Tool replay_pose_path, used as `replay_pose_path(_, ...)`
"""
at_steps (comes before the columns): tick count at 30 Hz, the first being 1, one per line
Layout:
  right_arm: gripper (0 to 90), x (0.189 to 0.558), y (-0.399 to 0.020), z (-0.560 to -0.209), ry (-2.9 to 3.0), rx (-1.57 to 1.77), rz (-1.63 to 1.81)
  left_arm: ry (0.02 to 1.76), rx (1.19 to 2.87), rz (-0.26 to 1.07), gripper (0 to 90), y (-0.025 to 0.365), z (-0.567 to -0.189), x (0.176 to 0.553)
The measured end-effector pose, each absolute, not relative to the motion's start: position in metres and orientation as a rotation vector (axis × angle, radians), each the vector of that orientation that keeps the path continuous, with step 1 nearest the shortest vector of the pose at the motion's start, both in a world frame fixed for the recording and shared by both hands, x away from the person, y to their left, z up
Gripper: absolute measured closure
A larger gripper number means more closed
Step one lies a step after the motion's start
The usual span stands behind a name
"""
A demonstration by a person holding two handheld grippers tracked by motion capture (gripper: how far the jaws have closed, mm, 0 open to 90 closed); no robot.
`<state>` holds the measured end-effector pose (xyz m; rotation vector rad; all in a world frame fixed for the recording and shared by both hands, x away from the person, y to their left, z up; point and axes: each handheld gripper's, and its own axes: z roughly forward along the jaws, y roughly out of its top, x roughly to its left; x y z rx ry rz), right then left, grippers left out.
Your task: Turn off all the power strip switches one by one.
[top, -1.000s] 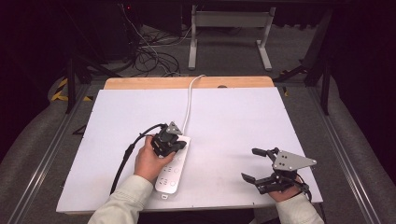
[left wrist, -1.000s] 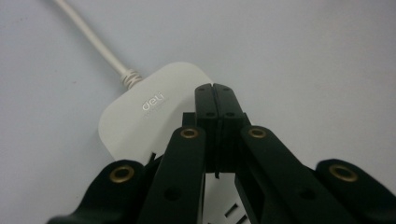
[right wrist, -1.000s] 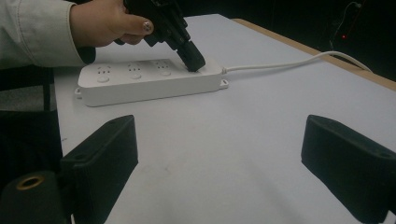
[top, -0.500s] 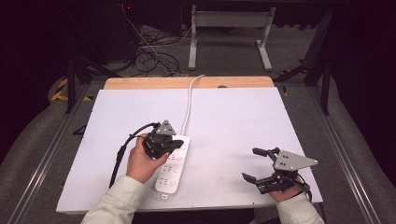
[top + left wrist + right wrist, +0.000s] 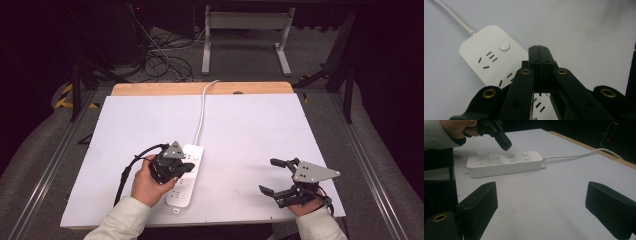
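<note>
A white power strip (image 5: 187, 180) lies on the white table top (image 5: 260, 125), and its cord (image 5: 202, 112) runs off over the far edge. My left gripper (image 5: 189, 167) hangs over the strip's far half, jaws pressed together with nothing between them. In the left gripper view the shut tips (image 5: 539, 47) sit just right of the strip (image 5: 484, 60) and its round button (image 5: 504, 46). From the right gripper view, the left gripper (image 5: 504, 143) points down just above the strip (image 5: 504, 163). My right gripper (image 5: 267, 175) rests near the front right, wide open and holding nothing (image 5: 541, 202).
A wooden strip (image 5: 150, 89) borders the table's far edge. Beyond it, on the dark floor, are loose cables (image 5: 160, 60) and a metal stand (image 5: 245, 40). Rails (image 5: 55, 165) run along both sides of the table.
The left hand and its shut gripper have shifted slightly left and back toward the person over the power strip. The right gripper has stayed put and open.
</note>
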<state>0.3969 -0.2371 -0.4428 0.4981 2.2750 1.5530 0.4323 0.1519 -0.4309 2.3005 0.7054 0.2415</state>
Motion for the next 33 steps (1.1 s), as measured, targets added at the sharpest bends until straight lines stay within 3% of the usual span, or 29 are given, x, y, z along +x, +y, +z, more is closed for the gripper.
replay_pose_path(33, 11.2, 0.397, -0.237, -0.443, 2.277, 0.493, 1.547, 0.745, 2.359, 0.274, 90.0, 0.145, -0.45, 0.446)
